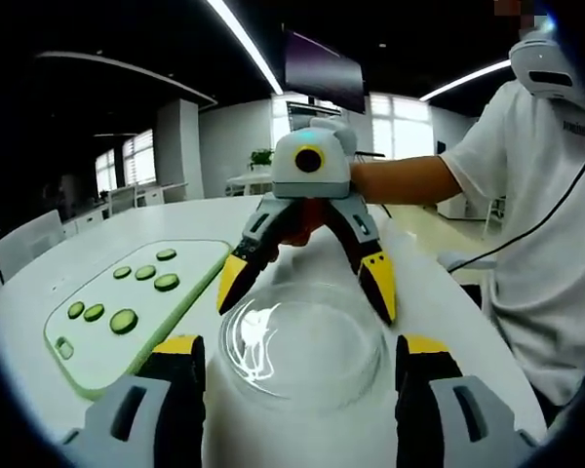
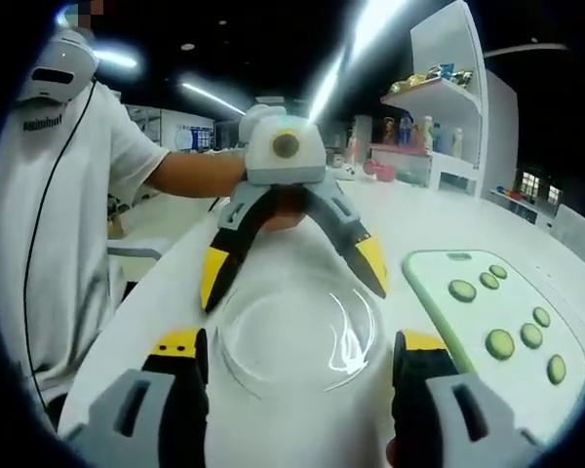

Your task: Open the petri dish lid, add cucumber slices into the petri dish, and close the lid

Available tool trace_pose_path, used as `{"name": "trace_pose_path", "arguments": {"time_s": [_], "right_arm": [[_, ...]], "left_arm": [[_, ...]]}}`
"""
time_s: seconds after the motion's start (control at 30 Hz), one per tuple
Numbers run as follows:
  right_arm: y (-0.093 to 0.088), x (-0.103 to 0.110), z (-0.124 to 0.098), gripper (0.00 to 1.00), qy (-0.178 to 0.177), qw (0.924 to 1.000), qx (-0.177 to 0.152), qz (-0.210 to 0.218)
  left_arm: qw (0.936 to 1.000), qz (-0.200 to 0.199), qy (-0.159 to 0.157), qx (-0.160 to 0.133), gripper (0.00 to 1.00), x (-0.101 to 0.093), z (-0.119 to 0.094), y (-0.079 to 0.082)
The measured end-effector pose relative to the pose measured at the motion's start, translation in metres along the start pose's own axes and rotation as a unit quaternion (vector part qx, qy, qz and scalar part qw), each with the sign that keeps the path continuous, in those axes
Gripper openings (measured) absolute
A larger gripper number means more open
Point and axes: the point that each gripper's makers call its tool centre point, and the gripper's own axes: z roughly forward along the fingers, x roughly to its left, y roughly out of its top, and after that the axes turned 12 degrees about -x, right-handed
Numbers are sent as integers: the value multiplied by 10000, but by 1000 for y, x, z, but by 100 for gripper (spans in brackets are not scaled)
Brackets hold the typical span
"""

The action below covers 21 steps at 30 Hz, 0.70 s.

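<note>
A clear glass petri dish (image 1: 302,341) with its lid on rests on the white table (image 1: 29,302). My left gripper (image 1: 302,351) is open, its yellow-tipped jaws standing on either side of the dish's near rim. From the opposite side my right gripper (image 1: 307,288) reaches in, also open, straddling the far rim. In the right gripper view the dish (image 2: 297,341) lies between my right gripper (image 2: 299,346) and the facing left gripper (image 2: 292,273). Several cucumber slices (image 1: 124,320) lie on a pale green cutting board (image 1: 190,263); in the right gripper view the board (image 2: 439,283) carries the slices (image 2: 499,343).
A person in a white shirt (image 1: 546,244) stands close to the table edge, also seen at the left of the right gripper view (image 2: 49,224). A white shelf with bottles (image 2: 439,97) stands beyond the table. Chairs (image 1: 29,244) line the far side.
</note>
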Motion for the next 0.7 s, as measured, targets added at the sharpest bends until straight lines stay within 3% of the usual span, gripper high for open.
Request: {"name": "trace_pose_path", "arguments": {"time_s": [0.7], "right_arm": [[-1, 1, 3, 71, 24, 10000, -14, -55]], "left_arm": [[10000, -13, -52, -42, 77, -2, 4, 0]]}}
